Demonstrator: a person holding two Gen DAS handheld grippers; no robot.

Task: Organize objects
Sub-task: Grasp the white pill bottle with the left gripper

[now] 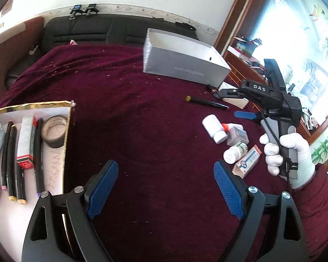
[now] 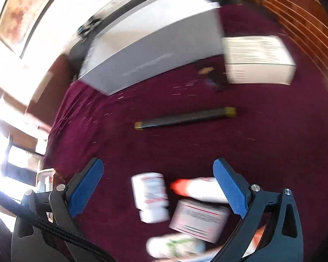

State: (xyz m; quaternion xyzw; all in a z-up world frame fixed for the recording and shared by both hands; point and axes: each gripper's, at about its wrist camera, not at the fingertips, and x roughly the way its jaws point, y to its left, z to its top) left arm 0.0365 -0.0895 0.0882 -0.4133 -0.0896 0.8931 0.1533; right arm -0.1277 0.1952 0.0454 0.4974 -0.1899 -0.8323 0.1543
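My left gripper (image 1: 166,187) stands open over bare maroon cloth (image 1: 146,131), nothing between its blue pads. To its left lies a gold-edged tray (image 1: 68,135) with several dark markers (image 1: 9,157), a tape roll (image 1: 54,134) and small boxes. To the right lies a cluster: a white bottle (image 1: 214,128), a green-labelled bottle (image 1: 235,152), an orange-tipped bottle (image 1: 226,127) and small boxes (image 1: 248,160). A gloved hand (image 1: 288,155) holds my right gripper (image 1: 247,114) just above that cluster. In the blurred right wrist view my right gripper (image 2: 158,185) is open over the white bottle (image 2: 150,196), the orange-tipped bottle (image 2: 196,188) and a small box (image 2: 199,220).
An open grey box (image 1: 181,61) stands at the back of the cloth, also seen as the grey box (image 2: 155,52). A black marker with yellow ends (image 2: 185,118) lies alone mid-cloth, and the same marker (image 1: 207,103) shows in the left wrist view. A white carton (image 2: 258,59) sits far right. A dark sofa (image 1: 87,32) lies behind.
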